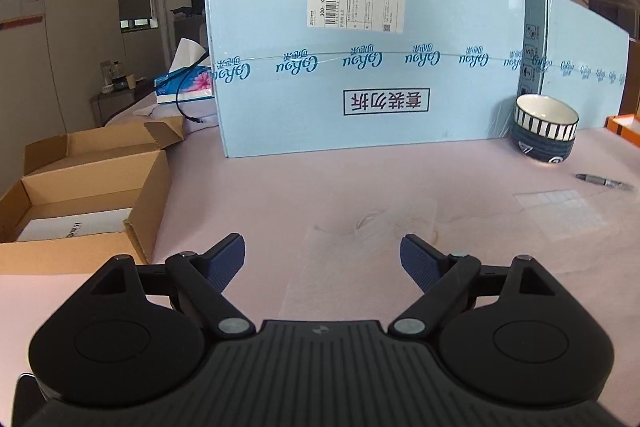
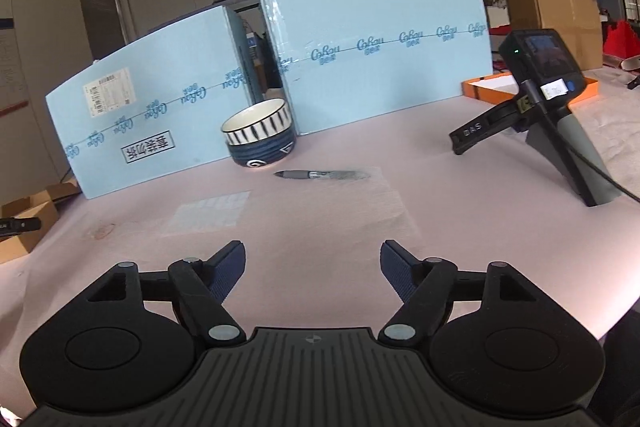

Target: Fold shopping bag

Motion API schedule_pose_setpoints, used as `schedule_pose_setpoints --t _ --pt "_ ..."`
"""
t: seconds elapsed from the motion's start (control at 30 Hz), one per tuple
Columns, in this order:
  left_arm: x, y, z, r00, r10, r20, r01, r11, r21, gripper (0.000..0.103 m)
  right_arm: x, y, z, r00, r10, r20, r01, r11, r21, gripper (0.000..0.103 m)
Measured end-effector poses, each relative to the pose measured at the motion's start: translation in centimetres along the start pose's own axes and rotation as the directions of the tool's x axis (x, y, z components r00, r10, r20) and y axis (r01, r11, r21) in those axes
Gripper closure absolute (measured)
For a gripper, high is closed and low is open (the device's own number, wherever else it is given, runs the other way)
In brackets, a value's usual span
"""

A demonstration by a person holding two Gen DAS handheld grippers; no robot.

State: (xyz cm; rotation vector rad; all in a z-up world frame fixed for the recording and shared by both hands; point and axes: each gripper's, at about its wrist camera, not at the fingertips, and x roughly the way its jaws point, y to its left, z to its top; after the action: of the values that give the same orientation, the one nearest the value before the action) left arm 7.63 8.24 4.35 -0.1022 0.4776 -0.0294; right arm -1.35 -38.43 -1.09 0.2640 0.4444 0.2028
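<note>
A thin, see-through shopping bag (image 1: 400,223) lies flat on the pink table cloth, hard to tell from the cloth; its crumpled handle end sits just ahead of my left gripper (image 1: 322,243). That gripper is open with nothing between its fingers. In the right wrist view the same bag (image 2: 304,207) spreads out ahead of my right gripper (image 2: 312,247), with a pale grid patch (image 2: 212,211) at its left. The right gripper is also open and holds nothing, hovering low over the cloth near the bag's close edge.
Two tall light-blue cartons (image 1: 360,67) wall off the back. A striped bowl (image 2: 260,139) and a pen (image 2: 308,174) lie near the bag's far edge. An open cardboard box (image 1: 80,195) sits left, a tissue box (image 1: 184,83) behind it, and a standing handheld device (image 2: 560,107) and orange tray (image 2: 500,87) right.
</note>
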Motion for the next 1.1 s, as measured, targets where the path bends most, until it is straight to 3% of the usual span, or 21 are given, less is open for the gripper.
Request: schedule_pose_setpoints --t 0.07,0.23,0.27,0.33,0.37,0.43,0.6,0.83,0.87,1.0,1.1 --pt "1.7 1.8 0.6 0.997 -0.067 -0.033 0.064 0.994 -0.09 0.017 1.7 1.0 -0.3 0.998 0.037 -0.056 -0.037 0.999 -0.002 0.023" --pt "4.9 4.0 1.5 0.993 -0.086 -0.079 0.075 0.987 -0.142 0.027 3.2 2.6 -1.1 0.992 0.023 -0.125 -0.031 0.998 -0.058 0.013" --pt "5.4 4.2 1.5 0.992 -0.095 -0.087 0.081 0.985 -0.151 0.031 3.4 2.7 -1.3 0.991 0.012 -0.136 -0.02 0.998 -0.06 0.009" --pt "6.4 4.8 1.5 0.986 -0.11 -0.122 0.087 0.979 -0.182 0.052 3.4 2.7 -1.8 0.992 0.021 -0.121 -0.029 0.997 -0.064 0.003" --pt "6.7 4.9 1.4 0.984 -0.115 -0.134 0.088 0.978 -0.186 0.056 3.4 2.7 -2.1 0.994 0.027 -0.111 -0.034 0.997 -0.068 0.002" --pt "7.0 4.7 0.9 0.981 -0.104 -0.164 0.078 0.984 -0.16 0.064 3.4 2.8 -2.5 0.995 0.021 -0.096 -0.029 0.996 -0.084 0.0" --pt "7.7 4.4 0.1 0.975 -0.061 -0.214 0.039 0.994 -0.105 0.059 3.6 3.3 -3.2 0.998 -0.017 -0.061 0.01 0.994 -0.108 0.0" --pt "8.1 3.0 -0.5 0.981 -0.001 -0.194 0.002 1.0 0.003 0.06 3.5 2.6 -3.2 1.0 -0.011 -0.023 0.01 0.999 -0.037 0.0" --pt "8.2 2.7 -0.6 0.982 0.009 -0.19 -0.004 1.0 0.024 0.062 3.5 2.5 -3.2 1.0 -0.01 -0.016 0.009 1.0 -0.023 0.0" --pt "8.1 1.5 -0.9 0.983 0.039 -0.177 -0.022 0.995 0.094 0.094 3.5 2.5 -3.2 1.0 -0.014 -0.003 0.014 1.0 -0.005 0.0" --pt "7.9 1.6 -0.8 0.982 0.026 -0.187 -0.013 0.997 0.073 0.103 3.5 2.4 -3.3 1.0 -0.011 0.004 0.011 1.0 0.003 0.0"
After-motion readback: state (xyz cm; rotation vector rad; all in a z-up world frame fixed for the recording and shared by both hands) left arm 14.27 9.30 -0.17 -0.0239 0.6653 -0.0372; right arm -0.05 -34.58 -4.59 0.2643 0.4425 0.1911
